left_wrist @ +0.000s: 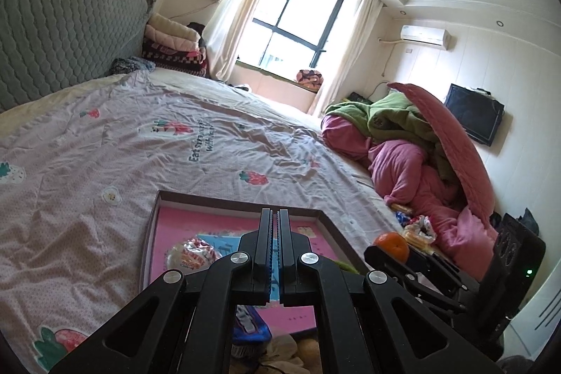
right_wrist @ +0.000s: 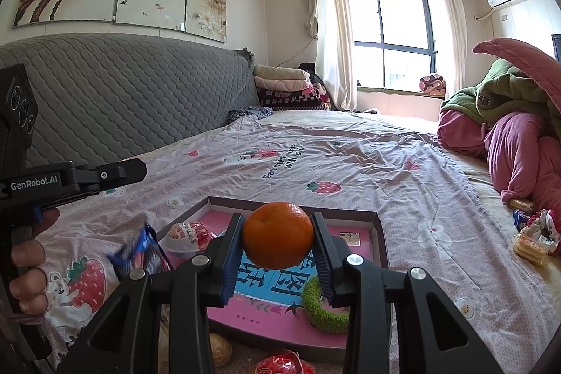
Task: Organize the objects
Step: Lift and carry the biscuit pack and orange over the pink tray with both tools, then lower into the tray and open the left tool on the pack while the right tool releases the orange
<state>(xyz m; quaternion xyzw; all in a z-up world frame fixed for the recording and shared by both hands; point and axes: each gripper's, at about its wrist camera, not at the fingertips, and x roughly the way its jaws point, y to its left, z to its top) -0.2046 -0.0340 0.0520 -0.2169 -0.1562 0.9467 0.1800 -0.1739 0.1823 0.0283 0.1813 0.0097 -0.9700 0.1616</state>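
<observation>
At lower centre of the right wrist view, the right gripper (right_wrist: 278, 244) clamps an orange (right_wrist: 278, 235) above the pink-lined box (right_wrist: 380, 240). Left gripper (left_wrist: 275, 255) is pressed shut, empty. Beyond stretches the strawberry-print bedsheet (right_wrist: 350, 156).

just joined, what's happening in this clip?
A person is tidying snacks on a bed with two handheld grippers. The right gripper has an orange clamped between its fingers, held above the shallow pink-lined box. A wrapped snack and a green knitted ring already lie in the box. The left gripper is shut and empty, over the box. More packets lie by the bedding pile.
</observation>
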